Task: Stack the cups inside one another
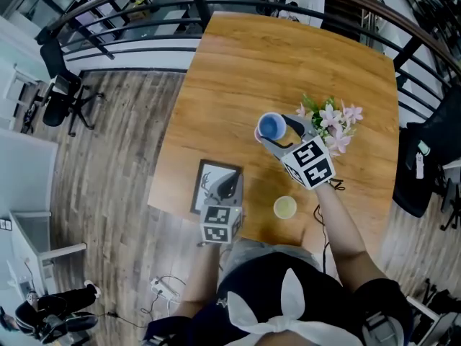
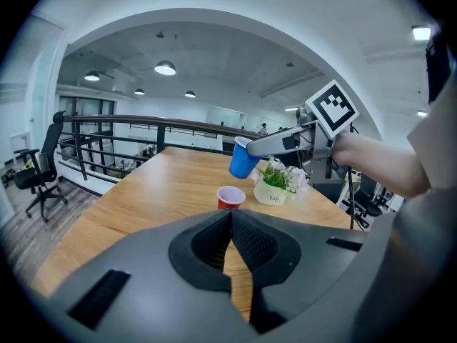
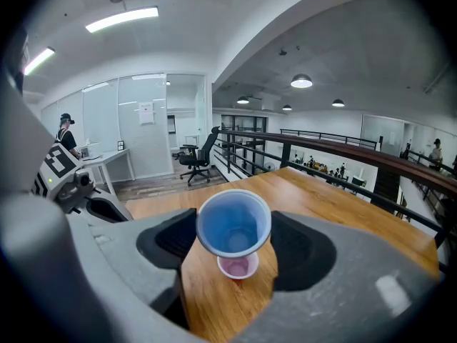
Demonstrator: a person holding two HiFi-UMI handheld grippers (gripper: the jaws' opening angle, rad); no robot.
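The blue cup [image 3: 233, 225], empty inside, is gripped by the right tongs [image 3: 234, 247], which stand wide on its sides. It hangs in the air above the empty red cup [image 3: 237, 266] on the tabletop [image 1: 238, 71]. A white pot [image 2: 272, 194] holding flowers stands near. The left tongs [image 2: 230, 245] are closed together and hold nothing.

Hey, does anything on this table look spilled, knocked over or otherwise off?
Nothing stands out. The red cup, yellow cup and flower pot stand upright, nothing is spilled, and the right claw holds the blue cup above the red cup.
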